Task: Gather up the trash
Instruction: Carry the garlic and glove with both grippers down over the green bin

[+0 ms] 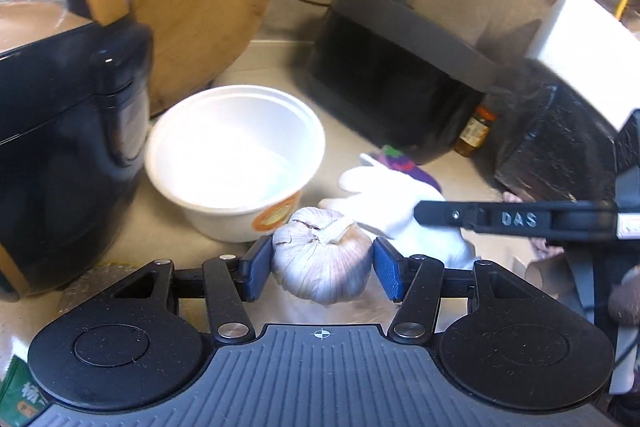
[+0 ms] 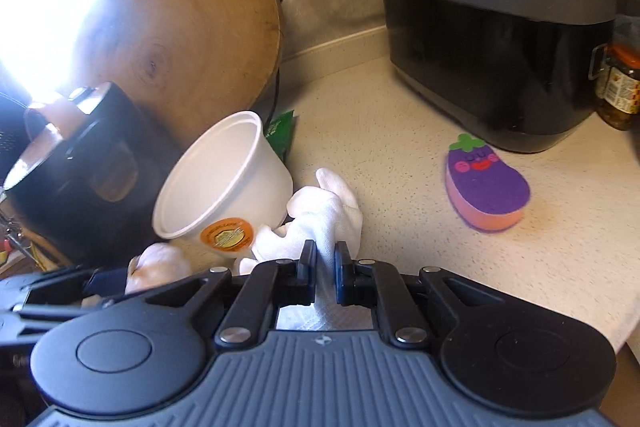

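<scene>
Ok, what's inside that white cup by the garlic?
The white cup looks empty: the left wrist view shows bare white walls and bottom, though glare washes out much of the interior. In the right wrist view it is tilted, so its bottom is hidden.

A white paper cup (image 2: 224, 179) with an orange round sticker low on its wall sits empty and tilted on the counter (image 2: 400, 115), near its back edge. A crumpled white tissue (image 2: 320, 219) lies just beside the cup, toward the counter's front edge. A whole garlic bulb (image 1: 322, 259), papery and pale with purplish streaks, sits stem up in front of the cup.
</scene>
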`<state>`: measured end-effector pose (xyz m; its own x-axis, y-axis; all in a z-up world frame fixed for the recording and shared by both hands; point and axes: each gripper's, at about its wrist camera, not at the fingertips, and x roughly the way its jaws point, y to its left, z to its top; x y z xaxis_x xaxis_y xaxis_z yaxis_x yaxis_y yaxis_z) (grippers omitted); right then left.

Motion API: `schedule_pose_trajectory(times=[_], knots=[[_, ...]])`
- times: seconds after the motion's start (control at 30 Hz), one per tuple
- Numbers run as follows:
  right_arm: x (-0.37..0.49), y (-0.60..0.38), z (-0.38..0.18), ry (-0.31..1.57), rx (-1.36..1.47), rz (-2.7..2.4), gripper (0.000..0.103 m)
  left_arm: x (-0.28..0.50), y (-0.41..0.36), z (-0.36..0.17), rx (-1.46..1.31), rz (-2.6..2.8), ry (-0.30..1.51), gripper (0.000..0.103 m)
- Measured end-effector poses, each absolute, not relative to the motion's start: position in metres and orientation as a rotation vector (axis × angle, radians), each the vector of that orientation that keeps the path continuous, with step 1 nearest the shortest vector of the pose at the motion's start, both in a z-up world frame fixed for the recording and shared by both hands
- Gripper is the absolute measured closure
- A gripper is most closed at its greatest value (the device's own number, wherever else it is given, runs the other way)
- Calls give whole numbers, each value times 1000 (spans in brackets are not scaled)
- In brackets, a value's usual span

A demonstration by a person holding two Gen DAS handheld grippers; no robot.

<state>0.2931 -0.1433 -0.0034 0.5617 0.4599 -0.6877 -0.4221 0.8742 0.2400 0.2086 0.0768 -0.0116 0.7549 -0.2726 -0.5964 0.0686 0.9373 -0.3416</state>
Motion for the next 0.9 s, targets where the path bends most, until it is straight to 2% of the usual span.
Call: schedule_pose_trajectory(times=[0.33, 0.63, 0.9], knots=[[238, -196, 16, 754, 122, 444, 94, 198, 19, 1, -244, -419, 712, 43], [180, -278, 2, 757, 185, 231, 94, 177, -83, -31, -67, -732, 872, 43], [131, -342, -38, 835, 291, 93, 94, 144, -170, -79, 135, -953, 1049, 43]])
